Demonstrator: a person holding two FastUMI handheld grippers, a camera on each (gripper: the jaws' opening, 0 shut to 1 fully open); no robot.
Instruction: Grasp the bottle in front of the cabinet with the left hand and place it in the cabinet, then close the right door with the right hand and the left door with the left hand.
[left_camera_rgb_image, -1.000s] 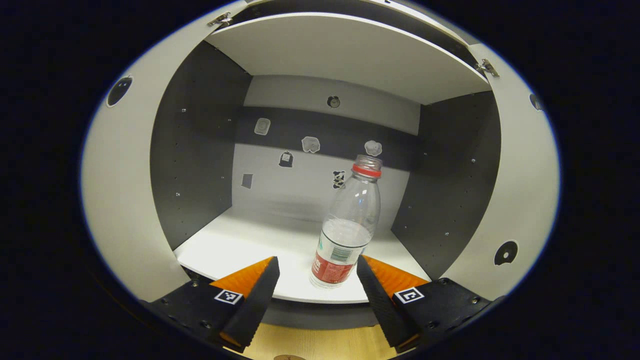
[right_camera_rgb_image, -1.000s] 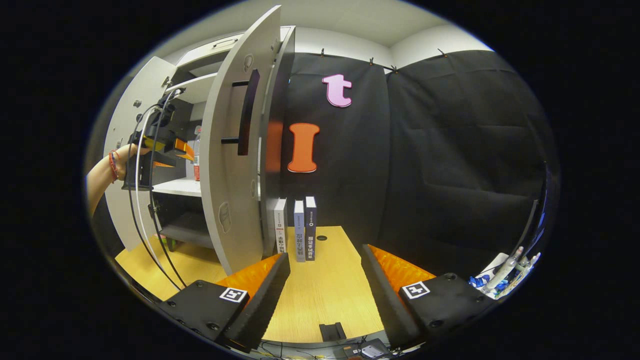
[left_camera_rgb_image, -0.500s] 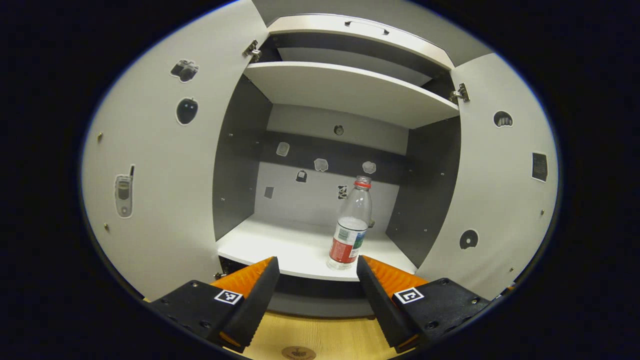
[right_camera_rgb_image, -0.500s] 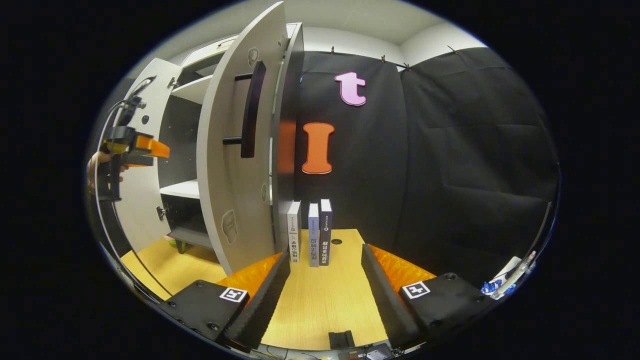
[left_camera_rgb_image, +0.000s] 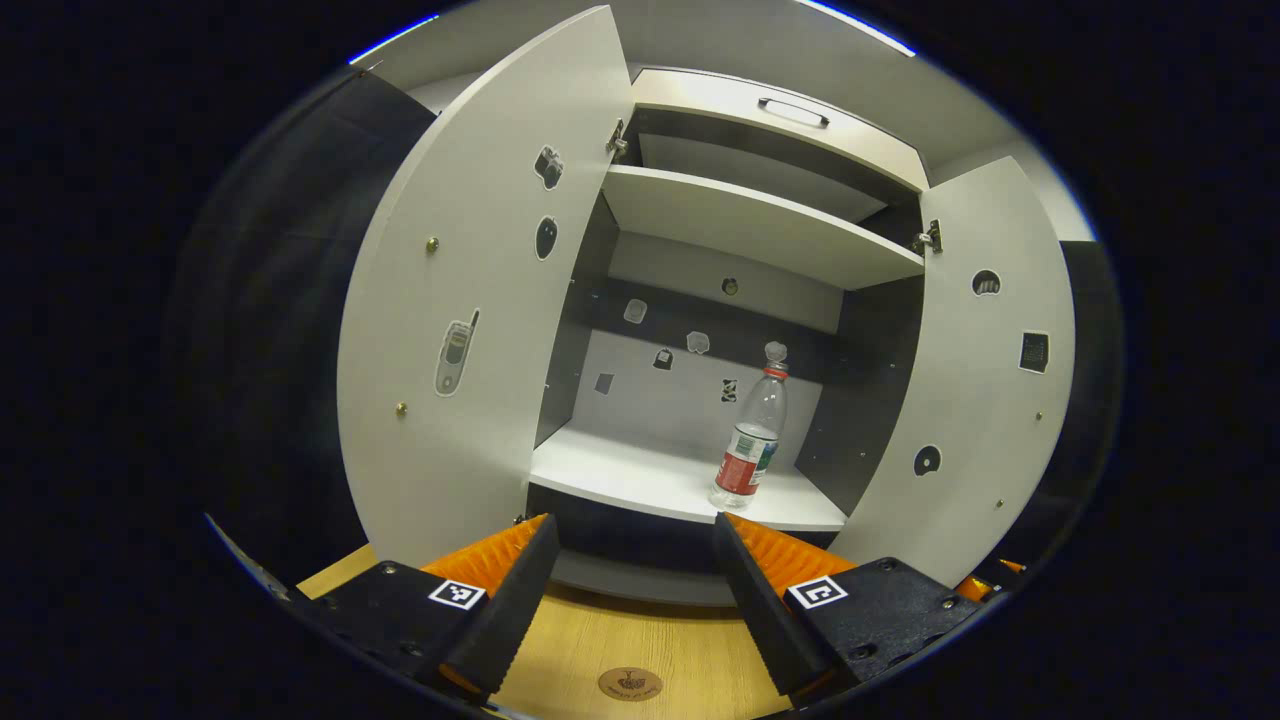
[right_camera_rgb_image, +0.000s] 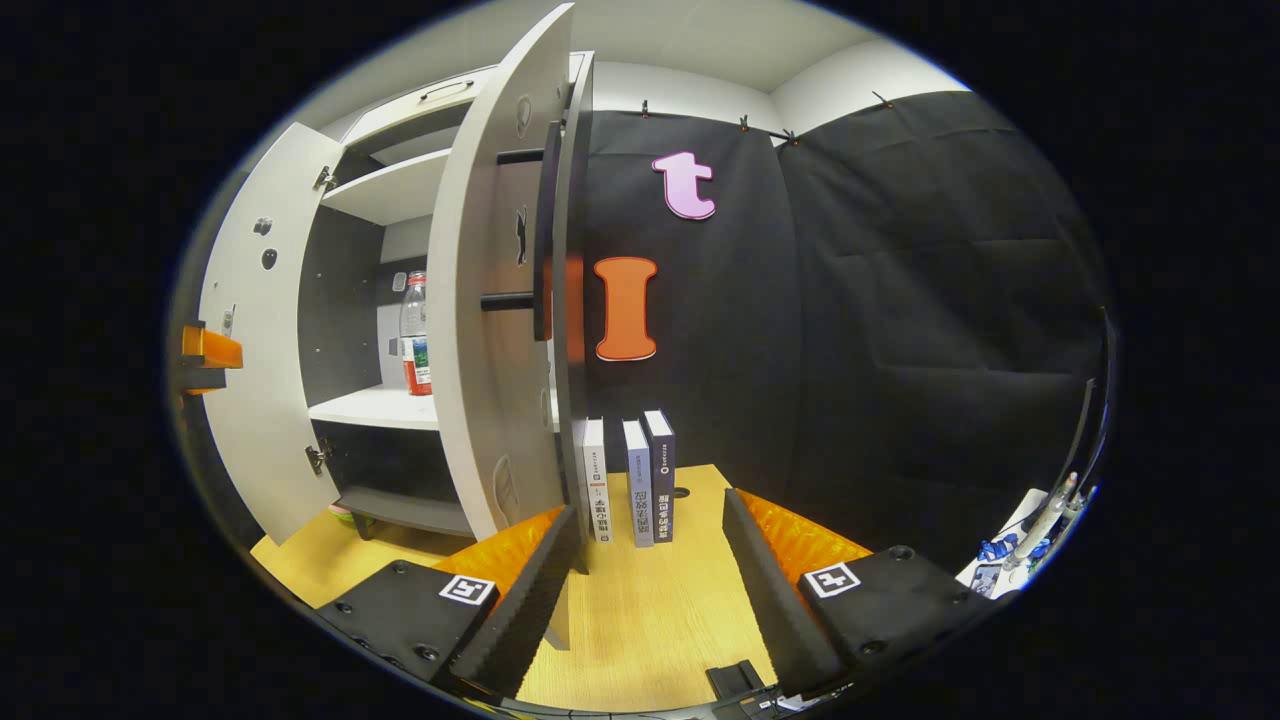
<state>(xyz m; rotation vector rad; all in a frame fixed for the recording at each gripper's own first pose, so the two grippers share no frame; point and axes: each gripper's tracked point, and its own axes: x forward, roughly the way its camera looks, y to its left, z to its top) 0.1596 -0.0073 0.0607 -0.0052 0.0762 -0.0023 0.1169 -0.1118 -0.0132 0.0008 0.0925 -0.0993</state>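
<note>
A: Why do both cabinet doors stand wide?
B: Neither is shut yet. The bottle stands upright on the shelf's right side, so placing looks done.
A: The grippers?
B: Left gripper and right gripper gape, empty.
A: Its label?
B: Too small to read.

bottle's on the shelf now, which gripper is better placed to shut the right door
Right. The right gripper is open beside the right door, near its handle. The left gripper faces the bottle, centred between both doors.
</note>
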